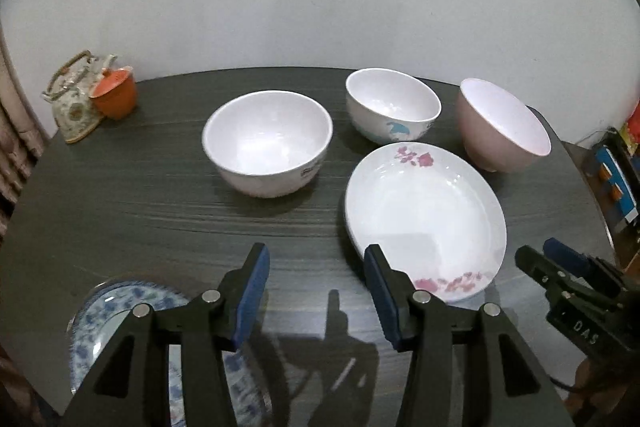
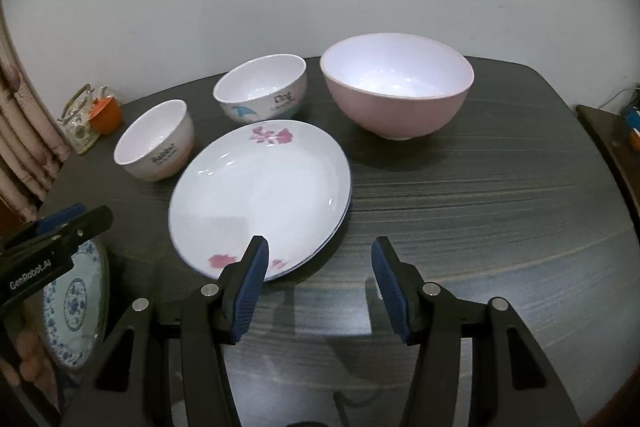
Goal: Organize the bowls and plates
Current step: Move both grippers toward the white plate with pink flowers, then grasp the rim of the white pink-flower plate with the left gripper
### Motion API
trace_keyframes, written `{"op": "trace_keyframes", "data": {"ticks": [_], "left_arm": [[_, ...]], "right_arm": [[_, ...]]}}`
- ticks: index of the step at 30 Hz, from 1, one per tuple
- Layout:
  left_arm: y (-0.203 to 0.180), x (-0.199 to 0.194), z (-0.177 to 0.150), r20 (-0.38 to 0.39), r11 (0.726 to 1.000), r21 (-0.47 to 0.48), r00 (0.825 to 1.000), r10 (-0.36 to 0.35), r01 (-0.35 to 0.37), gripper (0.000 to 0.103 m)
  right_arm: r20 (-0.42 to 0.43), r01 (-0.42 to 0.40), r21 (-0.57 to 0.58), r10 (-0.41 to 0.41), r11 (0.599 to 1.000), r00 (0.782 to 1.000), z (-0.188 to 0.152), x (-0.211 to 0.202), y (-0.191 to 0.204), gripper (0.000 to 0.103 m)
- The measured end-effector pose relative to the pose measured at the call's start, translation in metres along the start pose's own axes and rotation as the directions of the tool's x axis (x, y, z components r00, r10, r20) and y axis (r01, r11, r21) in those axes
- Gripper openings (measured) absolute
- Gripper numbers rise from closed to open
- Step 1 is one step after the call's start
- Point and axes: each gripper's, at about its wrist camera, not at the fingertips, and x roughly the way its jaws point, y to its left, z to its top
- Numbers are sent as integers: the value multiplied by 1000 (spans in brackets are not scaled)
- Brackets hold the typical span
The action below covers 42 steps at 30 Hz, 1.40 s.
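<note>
Table: dark grey wood-grain table with fine streaks running across it and a rounded far corner; it stands against a plain pale wall.
Floral plate: glossy white oval plate with pink flower prints at two rim spots, lying flat mid-table; a thin blue rim shows under its right edge in the right wrist view, though whether that is a second plate beneath I cannot tell.
Patterned plate: round blue-and-white patterned plate at the near left edge of the table, partly hidden by the left gripper.
Bowls: smooth white round bowl with dark lettering, white bowl with a blue fish print and a larger pink bowl with white inside, all upright in a loose row behind the floral plate, none touching.
Corner: ornate ceramic teapot with a wicker handle and an orange cup touching it, at the far left corner.
Left gripper: left gripper, blue ribbed pads, jaws parted with nothing between them, over bare table between the two plates.
Right gripper: right gripper, jaws parted and empty, its left pad overlapping the floral plate's near rim in view.
Open room: bare table right of the floral plate and in front of the pink bowl.
</note>
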Motion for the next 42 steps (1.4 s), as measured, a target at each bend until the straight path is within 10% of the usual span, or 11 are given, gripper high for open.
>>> {"op": "trace_keyframes", "data": {"ticks": [33,42], "left_arm": [[-2,89,17,-218,969,-138,948,-232,206,50],[-1,97,15,-238,967,-148,941,-240,209,25]], "right_arm": [[-149,-208,71,216,976,965,33,88,-51,23],[-172,-252,76,262,965,950,38,94,-52,13]]}}
